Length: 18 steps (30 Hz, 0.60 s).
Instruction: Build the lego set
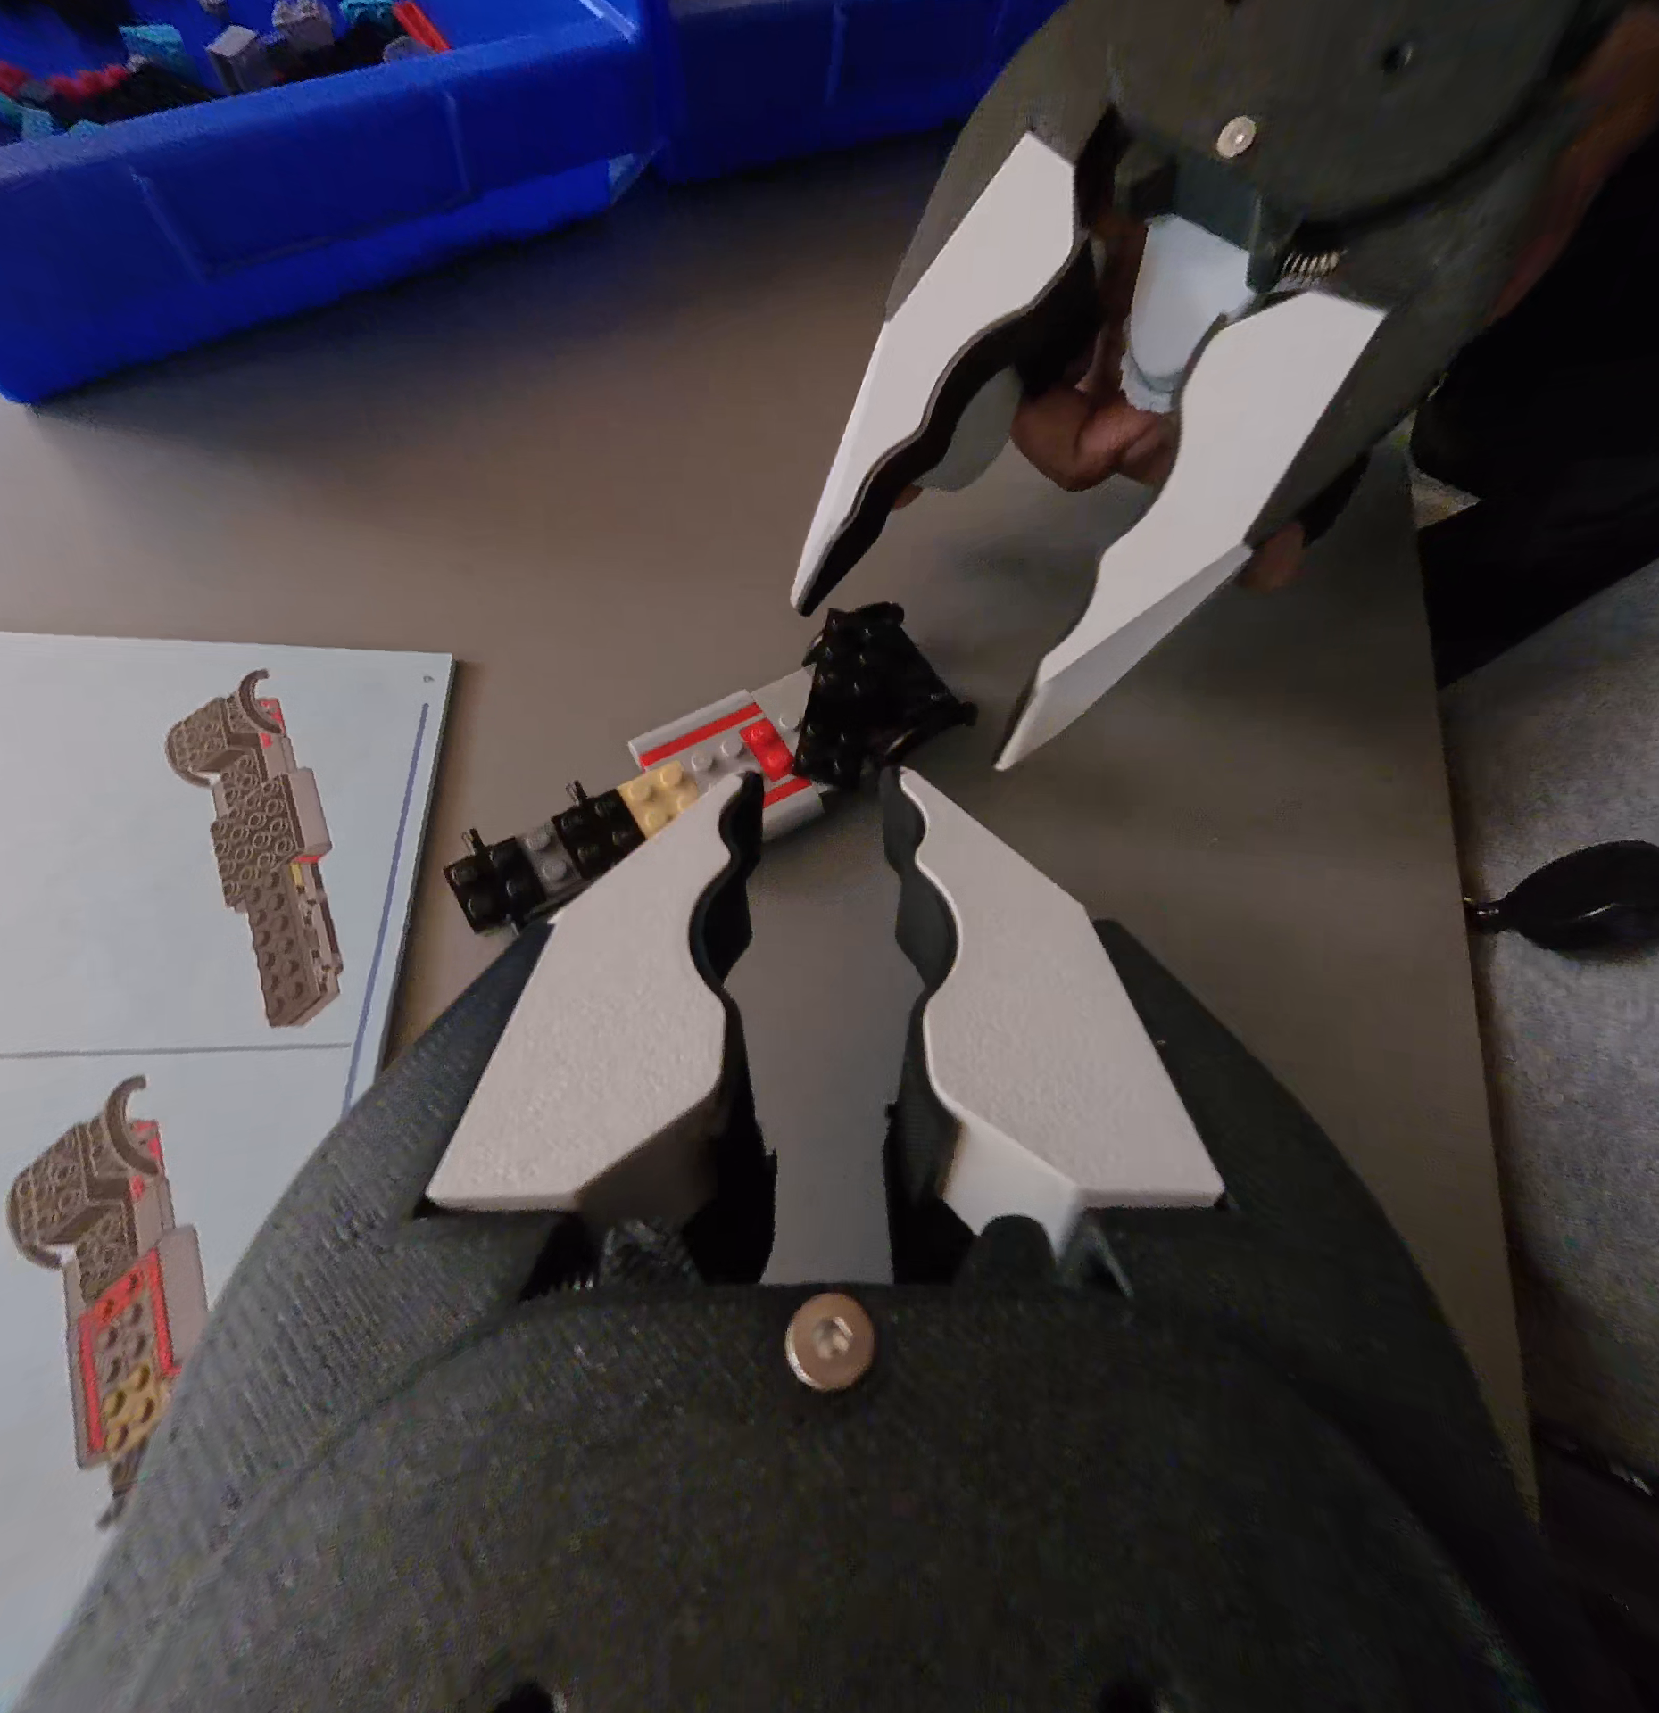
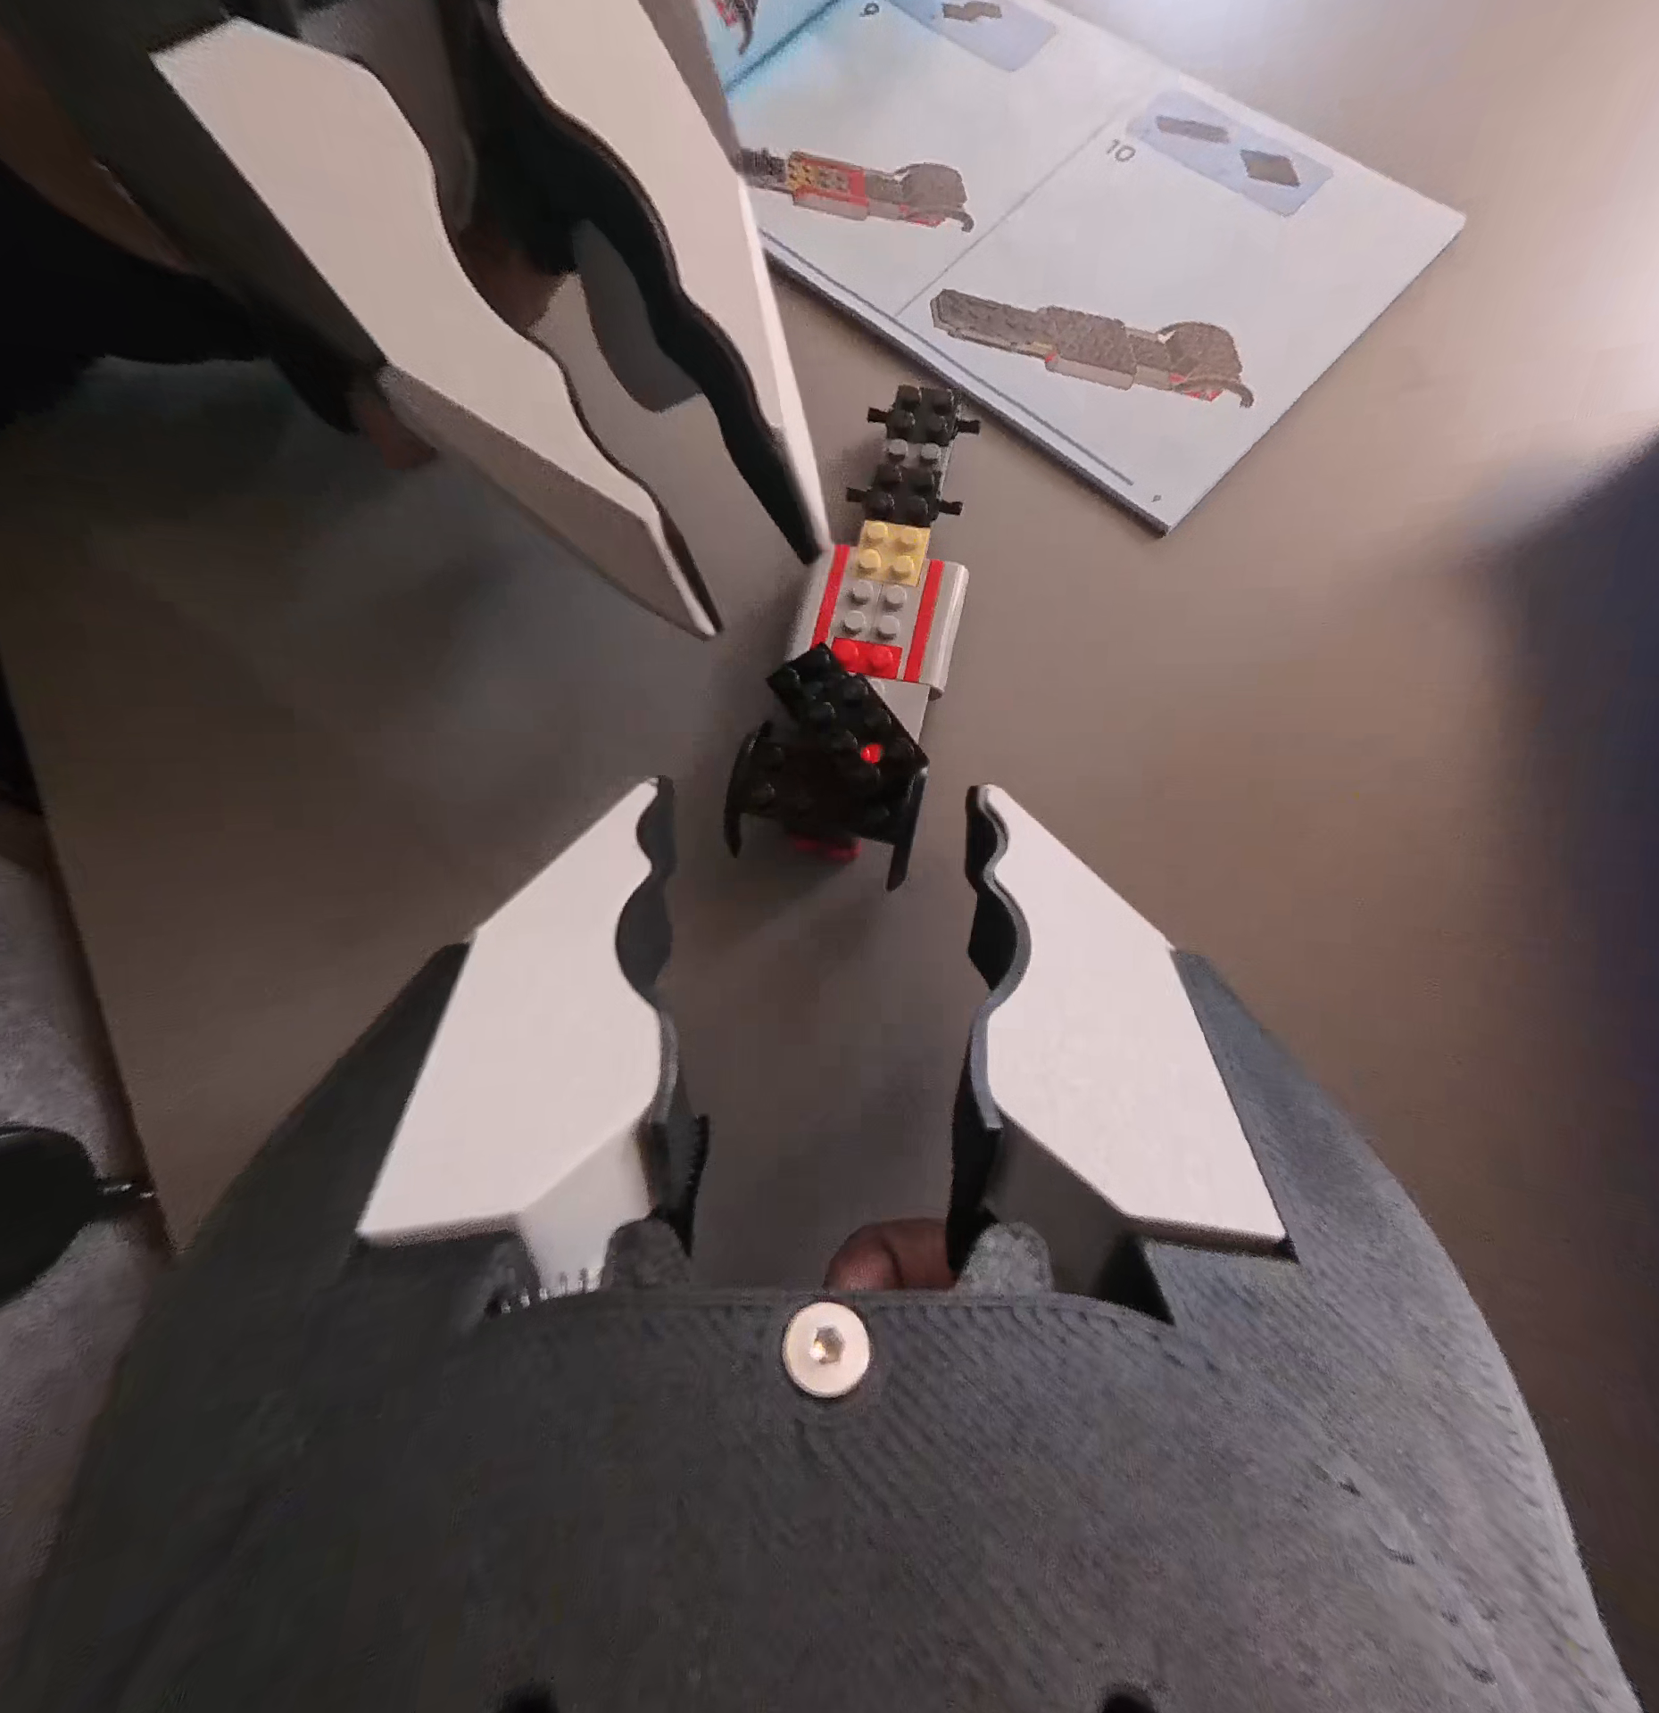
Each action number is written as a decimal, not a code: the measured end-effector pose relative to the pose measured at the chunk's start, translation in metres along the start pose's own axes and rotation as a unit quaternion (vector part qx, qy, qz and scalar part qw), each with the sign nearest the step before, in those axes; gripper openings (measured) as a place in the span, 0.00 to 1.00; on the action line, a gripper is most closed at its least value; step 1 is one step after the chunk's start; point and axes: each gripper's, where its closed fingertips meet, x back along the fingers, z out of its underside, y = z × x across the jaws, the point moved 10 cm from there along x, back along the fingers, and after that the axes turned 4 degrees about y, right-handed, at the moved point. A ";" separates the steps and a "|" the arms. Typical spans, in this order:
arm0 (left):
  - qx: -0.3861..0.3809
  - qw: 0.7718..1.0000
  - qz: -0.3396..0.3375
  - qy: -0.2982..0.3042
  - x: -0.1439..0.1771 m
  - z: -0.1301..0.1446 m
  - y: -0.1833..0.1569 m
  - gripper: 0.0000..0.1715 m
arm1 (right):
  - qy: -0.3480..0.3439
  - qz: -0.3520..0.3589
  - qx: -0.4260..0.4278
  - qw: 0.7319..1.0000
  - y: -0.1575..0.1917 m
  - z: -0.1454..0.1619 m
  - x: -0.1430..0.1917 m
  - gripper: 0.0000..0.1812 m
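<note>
A long lego model (image 1: 705, 769) lies flat on the grey table: a black tail with side pins, a tan plate, a grey body with red stripes, and a black head part (image 1: 862, 704) sitting tilted at its end. My left gripper (image 1: 818, 788) is open and empty, its tips beside the grey body, and one finger hides part of it. My right gripper (image 1: 904, 681) is open and empty, straddling the black head. In the right wrist view the model (image 2: 886, 602) runs away from my right gripper (image 2: 821, 793), and the left gripper (image 2: 760, 593) stands at its left side.
Blue bins (image 1: 278, 213) with loose bricks stand at the far left. An open instruction booklet (image 1: 84, 881) lies left of the model; it also shows in the right wrist view (image 2: 1085, 232). The table edge (image 1: 1447, 834) runs close on the right, with a black object (image 1: 1586, 894) beyond it. The tips of one gripper are about 4 cm away from the tips of the other.
</note>
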 end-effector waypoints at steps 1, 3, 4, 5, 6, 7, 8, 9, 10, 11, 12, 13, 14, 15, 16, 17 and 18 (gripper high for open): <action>0.003 1.000 -0.002 -0.002 0.002 0.002 -0.001 0.15 | 0.004 0.002 0.004 1.000 0.000 0.000 -0.002 0.35; 0.006 1.000 -0.006 -0.003 0.005 0.005 -0.003 0.15 | 0.008 0.001 0.015 1.000 -0.001 -0.001 -0.005 0.27; 0.007 1.000 -0.009 -0.002 0.006 0.007 -0.005 0.15 | 0.009 -0.001 0.021 1.000 -0.002 -0.002 -0.005 0.26; 0.008 1.000 -0.012 -0.001 0.007 0.008 -0.006 0.15 | 0.010 -0.004 0.027 1.000 -0.003 -0.003 -0.006 0.26; 0.007 1.000 -0.016 -0.001 0.008 0.009 -0.007 0.15 | 0.010 -0.009 0.035 0.999 -0.005 -0.003 -0.006 0.26; 0.005 1.000 -0.021 -0.002 0.009 0.010 -0.008 0.15 | 0.010 -0.015 0.046 0.999 -0.007 -0.004 -0.006 0.26; 0.002 1.000 -0.026 -0.003 0.010 0.011 -0.009 0.15 | 0.009 -0.021 0.053 0.998 -0.009 -0.004 -0.006 0.26; -0.002 0.999 -0.032 -0.004 0.011 0.012 -0.009 0.15 | 0.008 -0.028 0.059 0.998 -0.012 -0.004 -0.006 0.26; -0.007 0.999 -0.038 -0.004 0.012 0.012 -0.010 0.15 | 0.006 -0.037 0.067 0.997 -0.014 -0.004 -0.006 0.26; -0.014 0.999 -0.046 -0.005 0.012 0.013 -0.009 0.15 | 0.005 -0.043 0.073 0.996 -0.017 -0.004 -0.006 0.26; -0.021 0.998 -0.056 -0.004 0.012 0.013 -0.009 0.15 | 0.003 -0.048 0.080 0.996 -0.020 -0.004 -0.006 0.26; -0.031 0.997 -0.066 -0.002 0.013 0.013 -0.009 0.16 | 0.001 -0.053 0.090 0.995 -0.023 -0.004 -0.006 0.26; -0.040 0.996 -0.076 -0.001 0.013 0.013 -0.008 0.17 | -0.002 -0.058 0.104 0.993 -0.025 -0.004 -0.006 0.26; -0.045 0.996 -0.082 -0.001 0.013 0.013 -0.007 0.18 | -0.004 -0.065 0.122 0.990 -0.027 -0.004 -0.006 0.26; -0.046 0.995 -0.085 -0.003 0.013 0.012 -0.005 0.19 | -0.006 -0.073 0.139 0.988 -0.029 -0.004 -0.006 0.26; -0.046 0.995 -0.087 -0.005 0.013 0.011 -0.004 0.20 | -0.007 -0.082 0.150 0.985 -0.031 -0.004 -0.006 0.26; -0.045 0.995 -0.086 -0.005 0.012 0.011 -0.001 0.22 | -0.007 -0.091 0.155 0.984 -0.033 -0.004 -0.007 0.26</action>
